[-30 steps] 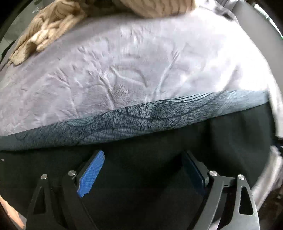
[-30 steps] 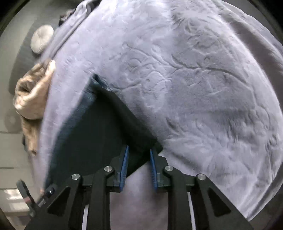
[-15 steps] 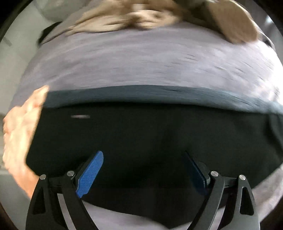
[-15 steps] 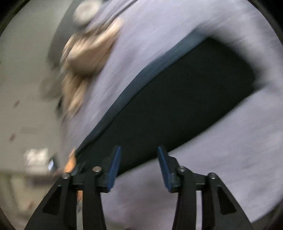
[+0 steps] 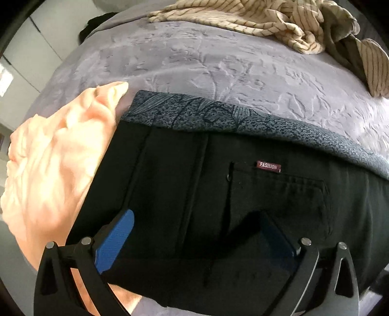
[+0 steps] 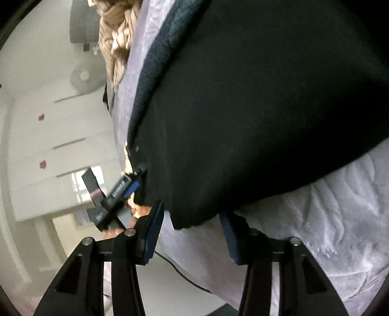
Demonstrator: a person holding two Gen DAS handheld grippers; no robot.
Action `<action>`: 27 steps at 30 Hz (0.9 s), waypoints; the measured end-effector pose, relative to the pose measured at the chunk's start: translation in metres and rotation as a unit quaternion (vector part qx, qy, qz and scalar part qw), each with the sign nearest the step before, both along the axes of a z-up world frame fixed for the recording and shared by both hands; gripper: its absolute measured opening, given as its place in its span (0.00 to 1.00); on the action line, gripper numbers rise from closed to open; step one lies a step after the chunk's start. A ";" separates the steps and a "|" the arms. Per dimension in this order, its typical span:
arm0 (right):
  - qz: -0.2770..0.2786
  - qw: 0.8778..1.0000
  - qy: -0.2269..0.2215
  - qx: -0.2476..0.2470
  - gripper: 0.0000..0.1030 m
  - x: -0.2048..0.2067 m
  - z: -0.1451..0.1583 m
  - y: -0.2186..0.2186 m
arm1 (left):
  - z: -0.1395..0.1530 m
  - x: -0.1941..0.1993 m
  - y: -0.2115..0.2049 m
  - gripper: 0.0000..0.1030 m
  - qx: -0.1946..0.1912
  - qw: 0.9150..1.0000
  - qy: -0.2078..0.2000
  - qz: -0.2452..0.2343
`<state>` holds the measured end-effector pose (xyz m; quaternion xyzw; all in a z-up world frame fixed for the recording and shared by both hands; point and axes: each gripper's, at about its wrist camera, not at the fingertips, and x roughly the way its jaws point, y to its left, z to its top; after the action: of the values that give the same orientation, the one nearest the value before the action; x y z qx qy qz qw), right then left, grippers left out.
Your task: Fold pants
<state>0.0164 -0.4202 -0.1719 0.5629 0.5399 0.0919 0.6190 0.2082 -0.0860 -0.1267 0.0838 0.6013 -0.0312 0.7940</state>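
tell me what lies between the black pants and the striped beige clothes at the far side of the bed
In the left wrist view, only embossed lavender blanket lies between the black pants and the striped beige clothes; that stretch is otherwise bare.

Black pants, grey leaf-print band; lilac embossed blanket; beige striped garment; blue fingers.

We are in a bedroom at home. A bed fills both views, spread with a plush lilac blanket embossed with leaves, and loose clothes lie on it, such as a striped beige garment at the far edge. To the left stands a white wardrobe with slim handles.
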 end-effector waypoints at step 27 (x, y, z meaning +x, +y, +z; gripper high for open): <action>0.086 0.916 -0.010 -0.391 0.43 0.143 0.058 -0.045 | 0.006 0.080 -0.021 1.00 0.004 0.999 -0.035 0.041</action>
<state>0.1595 -0.4648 -0.1141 0.2263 0.5732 -0.0682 0.7846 0.2878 -0.1066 -0.1209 0.0636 0.5760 0.0066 0.8149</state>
